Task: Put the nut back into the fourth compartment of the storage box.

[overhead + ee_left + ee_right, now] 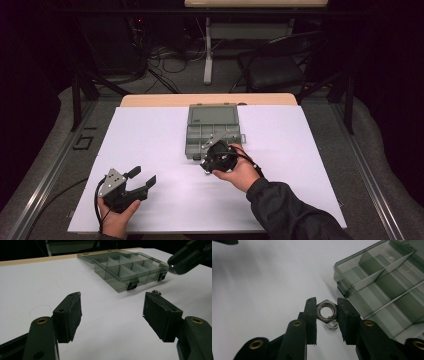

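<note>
A clear grey compartment box (pixel 191 142) lies open on the white sheet, lid folded back, also in the left gripper view (pixel 130 267) and the right gripper view (pixel 387 280). My right gripper (pixel 206 164) hovers just in front of the box, near its front left corner. Its jaws (pixel 326 301) are shut on a steel hex nut (pixel 326 310), held by its flats above the sheet. A smaller nut (pixel 332 325) lies on the sheet below it. My left gripper (pixel 144 176) rests at the near left, open and empty (pixel 113 297). A small metal piece (pixel 156 292) lies beyond its right jaw tip.
The white sheet (pixel 150 135) covers most of the wooden table (pixel 150 100). Past the far edge stand a chair (pixel 275 65) and a table leg with cables on the floor. My right gripper's body (pixel 187 257) appears at the top right of the left gripper view.
</note>
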`<state>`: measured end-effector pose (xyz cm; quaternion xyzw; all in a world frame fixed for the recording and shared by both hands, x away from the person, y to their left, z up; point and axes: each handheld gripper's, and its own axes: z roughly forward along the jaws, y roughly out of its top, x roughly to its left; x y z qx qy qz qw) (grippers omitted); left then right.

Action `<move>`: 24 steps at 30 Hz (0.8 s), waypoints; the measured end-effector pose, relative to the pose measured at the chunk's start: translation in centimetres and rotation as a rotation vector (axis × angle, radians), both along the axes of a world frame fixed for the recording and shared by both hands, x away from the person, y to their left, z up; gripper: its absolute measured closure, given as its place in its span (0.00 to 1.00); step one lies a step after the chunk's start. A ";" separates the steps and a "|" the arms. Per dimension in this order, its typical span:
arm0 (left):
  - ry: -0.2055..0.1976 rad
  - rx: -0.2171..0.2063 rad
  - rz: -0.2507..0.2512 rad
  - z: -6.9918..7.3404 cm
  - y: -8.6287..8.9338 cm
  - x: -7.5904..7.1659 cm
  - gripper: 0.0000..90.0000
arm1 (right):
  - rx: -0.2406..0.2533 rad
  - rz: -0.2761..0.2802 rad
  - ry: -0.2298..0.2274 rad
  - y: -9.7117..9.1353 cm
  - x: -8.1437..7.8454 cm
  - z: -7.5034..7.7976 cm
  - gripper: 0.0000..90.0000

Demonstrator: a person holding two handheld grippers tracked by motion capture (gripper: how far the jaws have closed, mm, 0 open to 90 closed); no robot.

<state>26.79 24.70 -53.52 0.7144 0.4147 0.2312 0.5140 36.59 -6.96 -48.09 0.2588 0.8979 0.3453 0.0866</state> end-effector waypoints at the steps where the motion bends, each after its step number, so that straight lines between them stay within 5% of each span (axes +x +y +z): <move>1: 0.000 0.000 0.000 0.0 0.0 0.0 0.35 | 0.000 0.000 0.000 0.0 0.0 0.0 0.78; 9: 0.000 0.000 0.000 0.0 0.0 0.0 0.35 | 0.002 -0.013 -0.034 -0.9 0.5 2.6 0.78; 24: -0.001 -0.004 -0.001 0.0 0.0 0.0 0.35 | 0.006 -0.177 -0.066 -4.3 5.6 5.2 0.78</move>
